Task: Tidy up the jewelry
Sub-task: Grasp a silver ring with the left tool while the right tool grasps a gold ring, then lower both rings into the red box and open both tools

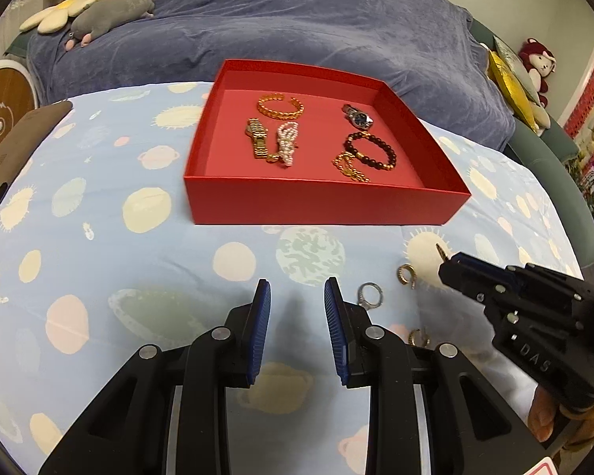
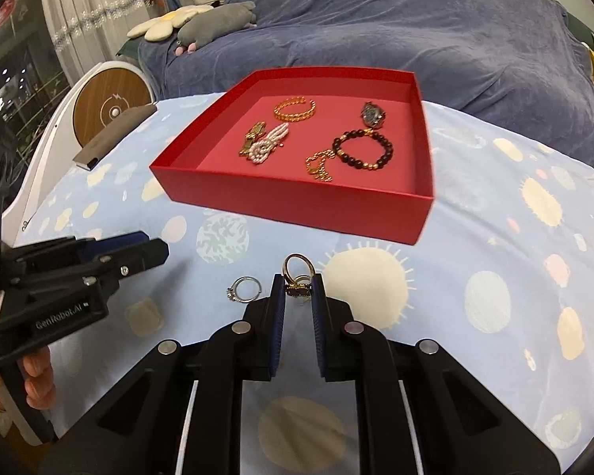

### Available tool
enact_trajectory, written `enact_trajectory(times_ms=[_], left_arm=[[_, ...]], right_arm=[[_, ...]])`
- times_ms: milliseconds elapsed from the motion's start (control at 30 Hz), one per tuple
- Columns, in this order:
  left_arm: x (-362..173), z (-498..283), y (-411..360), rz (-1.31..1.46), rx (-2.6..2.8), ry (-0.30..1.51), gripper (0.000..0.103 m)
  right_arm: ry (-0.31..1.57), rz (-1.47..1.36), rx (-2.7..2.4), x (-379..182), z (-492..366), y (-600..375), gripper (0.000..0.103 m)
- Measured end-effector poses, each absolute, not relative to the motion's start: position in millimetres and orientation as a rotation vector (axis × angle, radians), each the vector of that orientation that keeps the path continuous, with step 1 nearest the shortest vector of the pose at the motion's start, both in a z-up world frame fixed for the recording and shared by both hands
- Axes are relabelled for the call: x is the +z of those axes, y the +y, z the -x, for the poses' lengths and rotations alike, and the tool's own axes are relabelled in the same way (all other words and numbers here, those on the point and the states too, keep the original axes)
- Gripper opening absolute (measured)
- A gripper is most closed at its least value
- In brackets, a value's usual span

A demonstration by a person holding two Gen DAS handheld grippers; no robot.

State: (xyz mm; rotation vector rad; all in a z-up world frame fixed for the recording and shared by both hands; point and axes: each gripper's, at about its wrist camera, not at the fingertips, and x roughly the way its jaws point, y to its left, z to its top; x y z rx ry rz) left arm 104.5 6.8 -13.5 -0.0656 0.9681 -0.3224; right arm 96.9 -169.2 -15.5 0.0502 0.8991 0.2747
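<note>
A red box (image 1: 316,208) (image 2: 297,209) holds a gold bangle (image 1: 281,106), a gold watch (image 1: 257,142), a pearl piece (image 1: 287,143), a dark bead bracelet (image 1: 372,150), a gold chain (image 1: 350,168) and a silver watch (image 1: 358,116). My left gripper (image 1: 297,293) is open and empty over the cloth. My right gripper (image 2: 298,289) is shut on a gold ring (image 2: 295,267) in front of the box; it also shows in the left wrist view (image 1: 449,263). A silver ring (image 1: 370,296) (image 2: 243,289) and gold rings (image 1: 407,275) (image 1: 419,338) lie loose on the cloth.
The table has a blue planet-print cloth (image 1: 99,257). A brown notebook (image 1: 16,150) lies at the left edge. A blue-covered bed (image 1: 297,19) with plush toys (image 1: 111,12) stands behind. A round wooden device (image 2: 109,105) is beside the table.
</note>
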Motion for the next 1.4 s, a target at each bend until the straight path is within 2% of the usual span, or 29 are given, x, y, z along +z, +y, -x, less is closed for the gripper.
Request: enact_trajectory(times_ms=[600, 700, 733, 900, 1200, 1400], left_arm=[[-42, -105, -57, -0.003, -0.400, 1.002, 0.026], [-43, -105, -60, -0.034, -0.395, 0.988, 0.014], [-43, -106, -60, -0.033, -0.398, 0.989, 0.007], [-43, -107, -60, -0.032, -0.407, 0.992, 0.007], [-10, -110, -42, 0.037, -0.407, 0.943, 0.007], [30, -138, -17, 0.092, -0.333, 0.845, 0.007]], right_arm=[[0.925, -0.082, 0.271, -15, -92, -185, 0.013], [0.928, -0.091, 0.265, -16, -92, -188, 0.013], [0.928, -0.094, 0.264, -16, -93, -189, 0.013], [0.922, -0.097, 0.263, -15, -92, -189, 0.013], [0.886, -0.098, 0.265, 2, -92, -188, 0.013], [0.835, -0.136, 0.266, 27, -114, -190, 0.013]])
